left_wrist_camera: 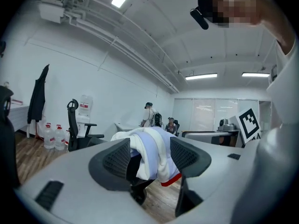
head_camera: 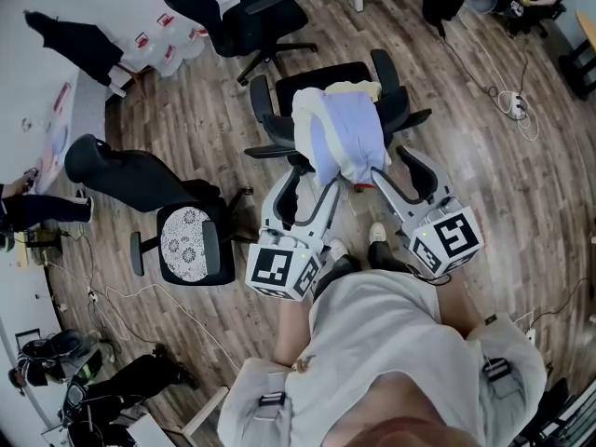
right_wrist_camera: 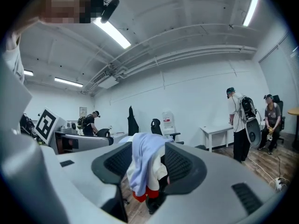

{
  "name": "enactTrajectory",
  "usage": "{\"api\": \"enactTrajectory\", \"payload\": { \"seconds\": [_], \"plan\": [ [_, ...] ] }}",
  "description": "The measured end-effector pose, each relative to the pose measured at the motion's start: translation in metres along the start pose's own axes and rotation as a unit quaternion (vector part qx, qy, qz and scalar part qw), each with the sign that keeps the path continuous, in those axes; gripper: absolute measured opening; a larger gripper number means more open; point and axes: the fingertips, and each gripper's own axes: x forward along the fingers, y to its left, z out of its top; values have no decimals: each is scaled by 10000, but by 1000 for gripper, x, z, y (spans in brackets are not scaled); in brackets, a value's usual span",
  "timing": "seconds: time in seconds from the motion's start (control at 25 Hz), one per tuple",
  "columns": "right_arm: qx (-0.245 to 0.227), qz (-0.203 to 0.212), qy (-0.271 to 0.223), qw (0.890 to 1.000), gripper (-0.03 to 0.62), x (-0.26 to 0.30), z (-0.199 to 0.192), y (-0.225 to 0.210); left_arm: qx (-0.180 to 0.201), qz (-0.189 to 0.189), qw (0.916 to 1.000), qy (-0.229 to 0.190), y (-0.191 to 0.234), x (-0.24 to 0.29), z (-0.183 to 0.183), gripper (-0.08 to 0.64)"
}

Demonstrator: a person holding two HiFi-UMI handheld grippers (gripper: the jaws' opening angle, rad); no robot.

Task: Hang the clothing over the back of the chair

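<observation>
A white and pale lavender garment [head_camera: 340, 133] with a red trim lies draped over the back of a black office chair [head_camera: 321, 77] in the head view. My left gripper [head_camera: 315, 177] stands open just in front of the garment's lower left edge. My right gripper [head_camera: 396, 168] is open too, at the lower right edge. In the left gripper view the garment [left_wrist_camera: 149, 148] shows beyond the wide-apart jaws of the left gripper [left_wrist_camera: 149, 161]. The right gripper view likewise shows the garment [right_wrist_camera: 145, 164] past the right gripper [right_wrist_camera: 147, 168]. Neither pair of pads presses on the cloth.
A second black chair with a patterned seat [head_camera: 191, 240] stands to the left, a dark jacket [head_camera: 121, 170] on its back. Another black chair [head_camera: 247, 17] and water bottles [head_camera: 168, 45] are further off. Cables [head_camera: 512, 101] lie on the wooden floor. People [right_wrist_camera: 240, 125] stand by a white table [right_wrist_camera: 217, 132].
</observation>
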Motion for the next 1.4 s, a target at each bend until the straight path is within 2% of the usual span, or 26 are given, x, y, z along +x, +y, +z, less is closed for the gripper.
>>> {"api": "enactTrajectory", "payload": {
  "seconds": [0.08,0.24,0.68,0.84,1.0,1.4],
  "plan": [
    [-78,22,-112,9999,189,-2,9,4,56,-14,9999,-82,-1,-4,8,268],
    [-226,109,-251,9994,161,-4,23,14,181,-117,9995,-209,-6,-7,20,259],
    [-482,269,-583,9968,98,-8,51,32,560,-134,9970,-516,-16,-9,48,148],
    [-525,318,-607,9963,67,-7,52,37,663,-69,9966,-487,-17,-8,45,72],
    [-501,371,-561,9965,40,-5,47,38,576,-44,9974,-437,-17,-6,38,32],
    [-609,466,-434,9961,21,3,38,39,616,-48,9975,-342,-18,1,33,18]
  ]
}}
